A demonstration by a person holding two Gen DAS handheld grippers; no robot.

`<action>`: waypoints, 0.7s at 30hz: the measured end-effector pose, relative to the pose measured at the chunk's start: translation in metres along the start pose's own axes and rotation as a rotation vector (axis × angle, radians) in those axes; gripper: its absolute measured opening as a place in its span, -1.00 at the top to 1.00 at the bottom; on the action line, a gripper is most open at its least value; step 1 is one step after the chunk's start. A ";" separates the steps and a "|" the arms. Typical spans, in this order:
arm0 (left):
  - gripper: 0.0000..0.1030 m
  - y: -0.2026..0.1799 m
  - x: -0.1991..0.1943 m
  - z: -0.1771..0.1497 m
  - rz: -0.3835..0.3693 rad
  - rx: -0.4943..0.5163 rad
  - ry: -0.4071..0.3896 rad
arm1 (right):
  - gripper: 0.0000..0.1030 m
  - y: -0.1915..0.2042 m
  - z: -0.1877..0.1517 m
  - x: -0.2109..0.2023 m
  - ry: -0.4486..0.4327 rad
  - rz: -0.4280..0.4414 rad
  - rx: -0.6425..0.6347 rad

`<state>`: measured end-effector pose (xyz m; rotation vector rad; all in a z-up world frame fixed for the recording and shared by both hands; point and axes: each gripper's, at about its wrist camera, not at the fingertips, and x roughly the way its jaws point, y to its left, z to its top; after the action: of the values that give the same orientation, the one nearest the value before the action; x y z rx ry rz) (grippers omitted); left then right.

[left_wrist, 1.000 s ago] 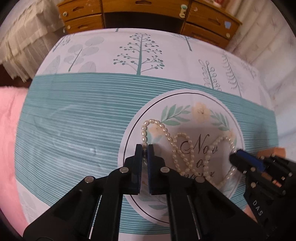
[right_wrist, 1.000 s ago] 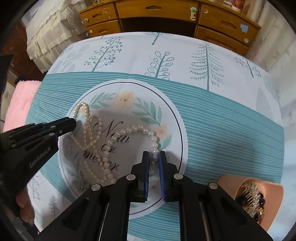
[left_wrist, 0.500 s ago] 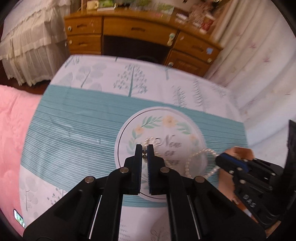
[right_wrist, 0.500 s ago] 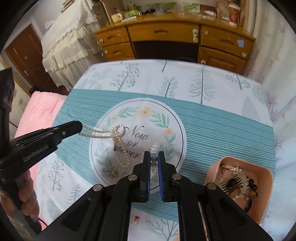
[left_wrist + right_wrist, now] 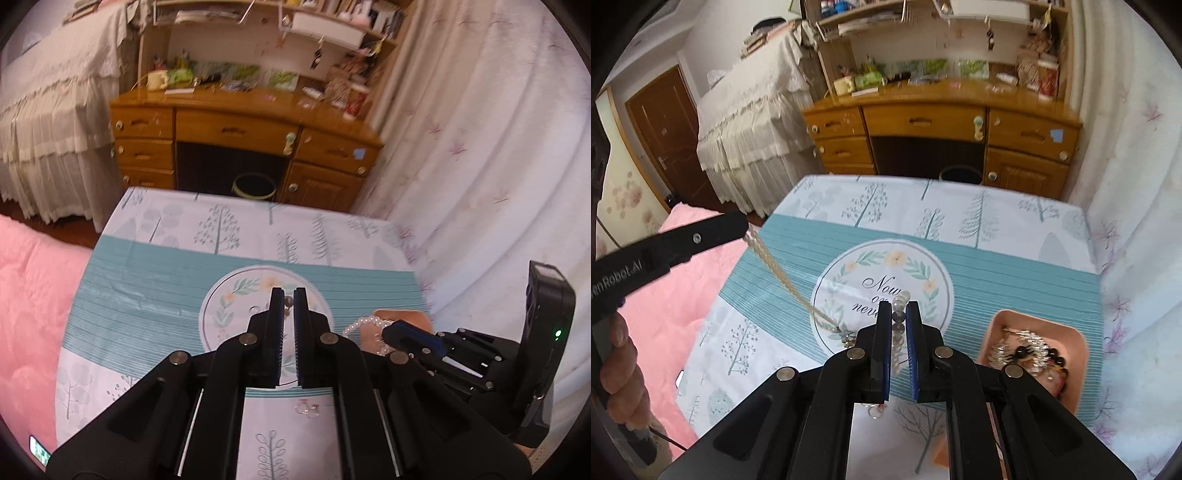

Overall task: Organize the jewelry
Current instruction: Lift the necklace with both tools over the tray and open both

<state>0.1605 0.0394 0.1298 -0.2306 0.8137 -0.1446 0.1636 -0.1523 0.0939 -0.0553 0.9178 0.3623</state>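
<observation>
A white pearl necklace (image 5: pixel 783 275) hangs in the air above the printed tablecloth (image 5: pixel 997 266), strung between my two grippers. In the left wrist view my left gripper (image 5: pixel 288 295) is shut on a bead of it. My right gripper (image 5: pixel 898 308) is shut on several pearls that show between its blue pads. From the right wrist view the left gripper (image 5: pixel 742 227) stands high at the left, and the strand slants down from it. In the left wrist view the right gripper (image 5: pixel 388 330) holds a pearl loop (image 5: pixel 360 325) over the pink tray (image 5: pixel 410 317).
The pink tray (image 5: pixel 1075 347) at the table's right holds several jewelry pieces. A small ring (image 5: pixel 874 412) lies on the cloth near the front edge. A pink blanket (image 5: pixel 33 302) lies left, a curtain (image 5: pixel 480 184) right, a wooden desk (image 5: pixel 942 122) behind. A person's hand (image 5: pixel 620 369) grips the left handle.
Both grippers have risen well above the table and lifted the pearl necklace off the cloth. The strand now hangs taut between them instead of lying in loops.
</observation>
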 end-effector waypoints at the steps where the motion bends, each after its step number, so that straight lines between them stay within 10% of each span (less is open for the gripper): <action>1: 0.95 -0.006 -0.006 0.001 -0.005 0.008 -0.009 | 0.86 -0.002 -0.003 -0.011 -0.015 -0.004 0.003; 21: 0.95 -0.162 -0.044 0.003 -0.155 0.180 -0.043 | 0.86 -0.124 -0.085 -0.066 0.006 -0.089 0.125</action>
<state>0.1265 -0.1069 0.2041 -0.1258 0.7349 -0.3555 0.1032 -0.3047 0.0808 0.0173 0.9391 0.2216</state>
